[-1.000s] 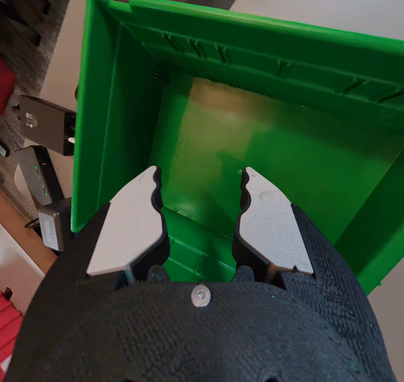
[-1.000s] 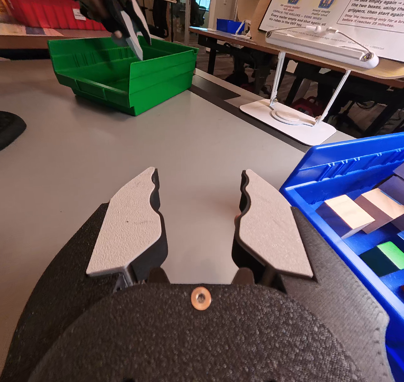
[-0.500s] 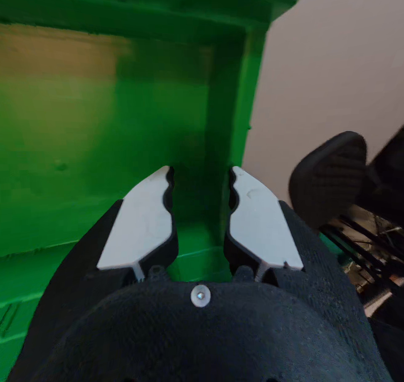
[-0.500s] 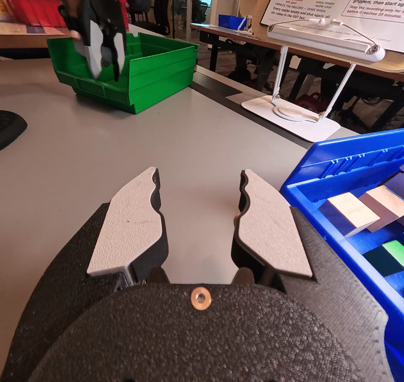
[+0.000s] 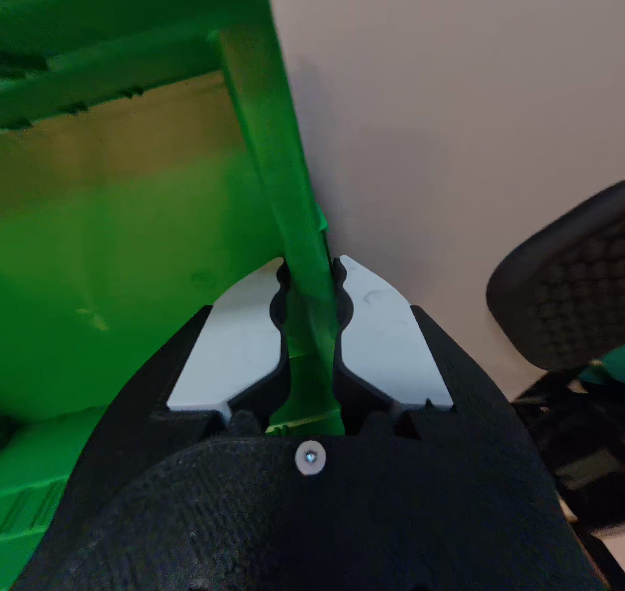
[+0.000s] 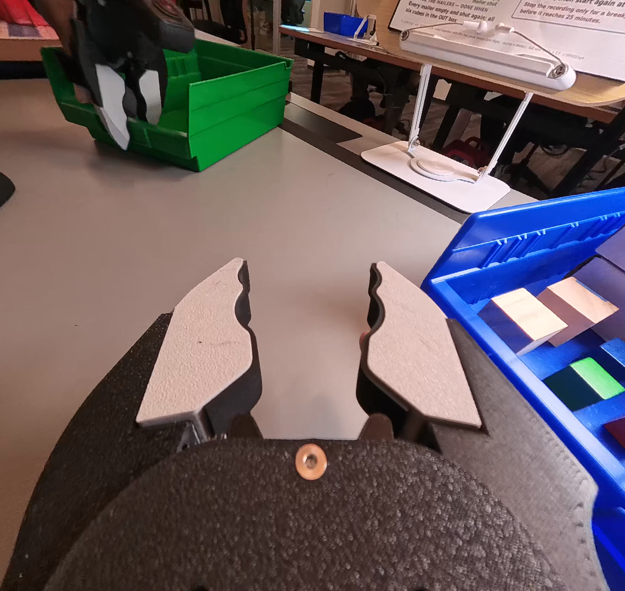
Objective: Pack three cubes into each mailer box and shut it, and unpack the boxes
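With the left gripper (image 5: 309, 265) pinching the side wall of the empty green plastic bin (image 5: 135, 236) on the grey table (image 6: 236, 223), best drag it slowly and level, while the right gripper (image 6: 309, 267) idles spread beside the blue plastic bin (image 6: 507, 250) of coloured cubes (image 6: 522, 317).

left gripper (image 5: 309, 299) clamped, right gripper (image 6: 309, 299) spread
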### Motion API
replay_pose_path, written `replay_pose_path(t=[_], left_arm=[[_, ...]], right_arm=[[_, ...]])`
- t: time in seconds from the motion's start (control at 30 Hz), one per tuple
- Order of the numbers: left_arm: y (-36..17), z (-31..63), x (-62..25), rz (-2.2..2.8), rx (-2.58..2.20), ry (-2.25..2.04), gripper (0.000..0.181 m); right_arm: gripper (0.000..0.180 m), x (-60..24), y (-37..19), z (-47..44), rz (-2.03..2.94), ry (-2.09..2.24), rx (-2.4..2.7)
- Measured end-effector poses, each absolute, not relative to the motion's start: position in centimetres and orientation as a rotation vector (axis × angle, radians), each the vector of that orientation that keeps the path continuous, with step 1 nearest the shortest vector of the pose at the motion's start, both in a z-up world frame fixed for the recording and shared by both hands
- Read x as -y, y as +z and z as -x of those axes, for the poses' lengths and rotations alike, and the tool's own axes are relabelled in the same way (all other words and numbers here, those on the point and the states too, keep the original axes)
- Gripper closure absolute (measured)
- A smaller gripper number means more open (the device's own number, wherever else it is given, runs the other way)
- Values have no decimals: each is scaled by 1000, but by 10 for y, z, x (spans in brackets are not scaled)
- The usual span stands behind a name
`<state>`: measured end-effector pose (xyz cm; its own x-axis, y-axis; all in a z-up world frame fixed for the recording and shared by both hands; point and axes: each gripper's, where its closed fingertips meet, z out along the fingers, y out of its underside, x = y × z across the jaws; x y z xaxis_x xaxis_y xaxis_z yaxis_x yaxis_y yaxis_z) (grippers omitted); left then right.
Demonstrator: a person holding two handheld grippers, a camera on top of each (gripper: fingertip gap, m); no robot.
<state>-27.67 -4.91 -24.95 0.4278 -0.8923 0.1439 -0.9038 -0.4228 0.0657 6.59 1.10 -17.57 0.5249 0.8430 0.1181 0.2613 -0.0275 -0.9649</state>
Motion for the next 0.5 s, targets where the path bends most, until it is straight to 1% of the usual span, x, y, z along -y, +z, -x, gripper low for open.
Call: replay_pose_path(t=[0.13,0.3,0.5], left_arm=[[-249,250,50,-2500,1737,46,156],[-249,192,56,-2372,1971,32,155],[-248,123,34,-2235,2246,-20,157]], right_arm=[[112,-14,-179,-67,1583,559,985],[113,-20,-180,-72,1594,498,973],[115,-35,-183,-88,1643,408,900]])
